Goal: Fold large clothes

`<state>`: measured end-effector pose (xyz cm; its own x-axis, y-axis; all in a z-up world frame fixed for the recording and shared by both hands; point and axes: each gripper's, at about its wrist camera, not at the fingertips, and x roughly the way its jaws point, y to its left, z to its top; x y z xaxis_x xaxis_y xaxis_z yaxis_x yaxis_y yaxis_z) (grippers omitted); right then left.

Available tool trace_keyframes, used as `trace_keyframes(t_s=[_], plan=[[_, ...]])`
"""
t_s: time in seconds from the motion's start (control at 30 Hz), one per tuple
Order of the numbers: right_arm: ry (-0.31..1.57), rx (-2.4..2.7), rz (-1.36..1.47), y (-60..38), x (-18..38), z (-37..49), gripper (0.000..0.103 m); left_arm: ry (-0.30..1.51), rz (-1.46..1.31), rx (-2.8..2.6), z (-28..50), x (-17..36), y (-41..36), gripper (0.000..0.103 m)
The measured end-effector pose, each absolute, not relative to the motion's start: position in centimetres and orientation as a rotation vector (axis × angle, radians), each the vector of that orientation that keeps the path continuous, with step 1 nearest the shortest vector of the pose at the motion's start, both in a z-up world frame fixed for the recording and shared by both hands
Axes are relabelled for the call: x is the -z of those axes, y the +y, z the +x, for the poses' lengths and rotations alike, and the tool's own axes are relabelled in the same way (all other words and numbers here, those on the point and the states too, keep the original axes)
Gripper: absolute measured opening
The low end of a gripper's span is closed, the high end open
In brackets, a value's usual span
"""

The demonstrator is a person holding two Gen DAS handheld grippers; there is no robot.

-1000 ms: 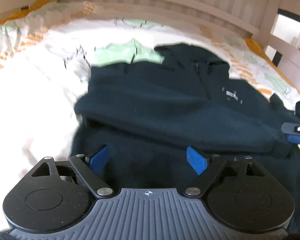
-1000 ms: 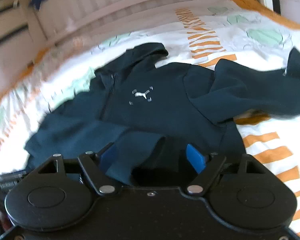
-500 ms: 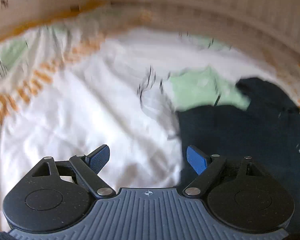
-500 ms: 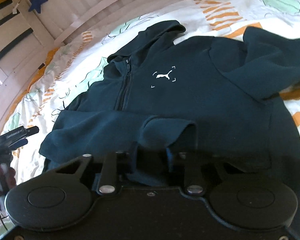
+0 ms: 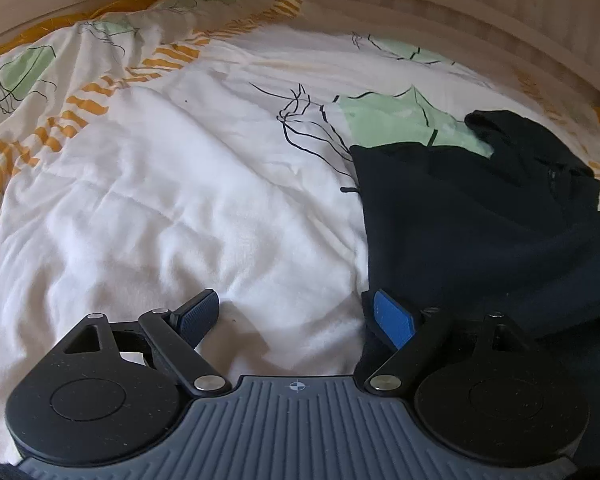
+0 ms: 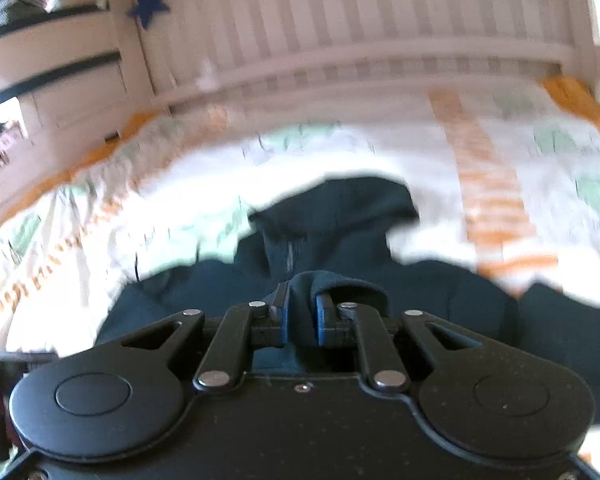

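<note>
Two views show us one bed [image 5: 180, 208], covered by a rumpled white duvet [image 5: 148, 184] printed with orange stripes, pale green patches and thin black line drawings. Beyond the bed runs a pale slatted bed rail [image 6: 340, 60], and in the right wrist view we see a dark blue star [image 6: 148, 5] hanging on the wall up and to the left of the right claw; that view is blurred, so finer detail of the room is lost to us.

Our left claw [image 5: 296, 314] sits low over the duvet with its blue-padded fingers [image 5: 394, 316] spread wide and nothing between them. White bedding fills the space ahead of it and to its left. The dark navy hoodie [image 5: 480, 220] lies on the bed ahead and to the right of this claw; its near edge reaches the claw's right finger, though we cannot tell whether they touch. The hood [image 5: 516, 136] lies at the garment's far end.

Our right claw [image 6: 300, 312] is pressed together on a bunched fold of hoodie fabric [image 6: 336, 280], which stands up between the pads. Ahead of this claw we see the rest of the garment spread flat, with its zipper [image 6: 290, 258] just beyond the pinched fold and the hood farther on toward the rail.
</note>
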<state>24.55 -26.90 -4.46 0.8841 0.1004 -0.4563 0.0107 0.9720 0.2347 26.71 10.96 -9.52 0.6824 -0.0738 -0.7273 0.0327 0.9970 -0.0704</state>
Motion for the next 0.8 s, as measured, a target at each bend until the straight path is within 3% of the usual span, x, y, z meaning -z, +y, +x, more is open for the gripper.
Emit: trace_keyframes(t_s=[0.17, 0.27, 0.37, 0.53, 0.57, 0.63, 0.8], plan=[[0.631, -0.029, 0.255, -28.3, 8.8, 25.2, 0.023, 0.803, -0.056, 0.048, 26.6, 9.3, 10.9, 0.085], [0.779, 0.015, 0.253, -28.7, 12.6, 25.0, 0.039, 0.772, -0.070, 0.038, 26.3, 8.2, 11.0, 0.084], [0.748, 0.011, 0.348, -29.9, 13.6, 23.5, 0.040, 0.731, -0.067, 0.071, 26.1, 6.6, 10.3, 0.084], [0.729, 0.002, 0.427, -30.6, 13.3, 23.9, 0.055, 0.720, -0.030, 0.170, 26.2, 5.1, 7.1, 0.084], [0.726, 0.004, 0.424, -30.5, 13.2, 24.0, 0.054, 0.723, -0.028, 0.183, 26.2, 5.1, 6.4, 0.084], [0.715, 0.013, 0.378, -29.9, 13.0, 24.1, 0.011, 0.724, -0.024, 0.206, 26.4, 4.9, 5.0, 0.084], [0.587, 0.055, 0.262, -29.3, 11.0, 24.0, 0.008, 0.690, -0.015, 0.224, 26.9, 5.0, 2.5, 0.084]])
